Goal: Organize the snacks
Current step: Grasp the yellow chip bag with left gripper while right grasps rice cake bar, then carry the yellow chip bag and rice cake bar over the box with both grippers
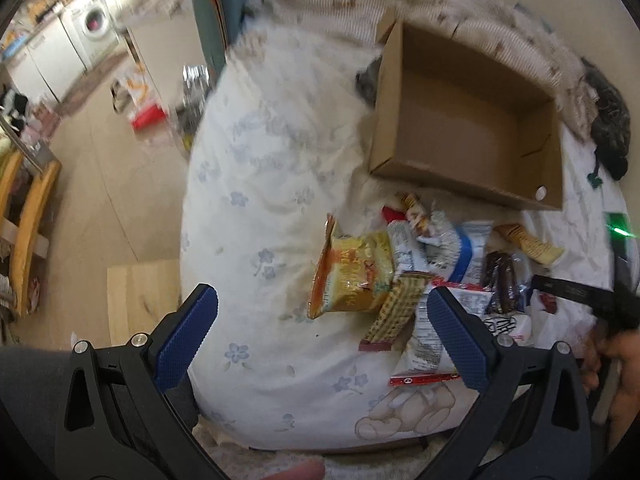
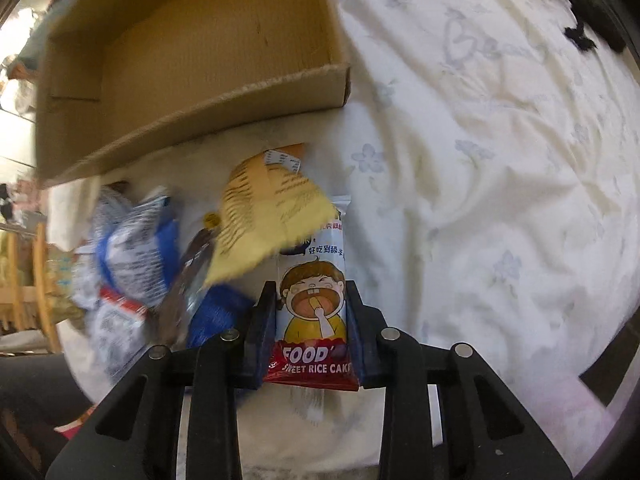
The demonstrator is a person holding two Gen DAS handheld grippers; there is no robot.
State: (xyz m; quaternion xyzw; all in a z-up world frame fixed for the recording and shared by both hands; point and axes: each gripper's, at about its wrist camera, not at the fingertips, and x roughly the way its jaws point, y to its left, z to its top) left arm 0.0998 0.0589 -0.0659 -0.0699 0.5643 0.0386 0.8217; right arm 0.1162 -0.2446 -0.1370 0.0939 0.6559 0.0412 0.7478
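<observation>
Left wrist view: bed [image 1: 280, 184] with a white floral duvet fills the frame, empty cardboard box [image 1: 472, 120] upper right, snack pile [image 1: 432, 264] just below the box's near wall. Left gripper [image 1: 320, 320] spread wide, nothing between the pads, hovering over the pile's left edge near the yellow-orange packet [image 1: 352, 276]. Right wrist view: box upper left, pile centre left, right gripper [image 2: 312, 320] pinching the rice cake packet [image 2: 314, 312] at its lower end, both pads against the wrapper's sides. Packet's top end is tucked under a yellow wrapper [image 2: 260, 224]. Likely step: lift the packet, carry it to the box. Best to pull it straight up and clear of the yellow wrapper so that one isn't dragged along, grip firm since film is slick, release low inside the box.
</observation>
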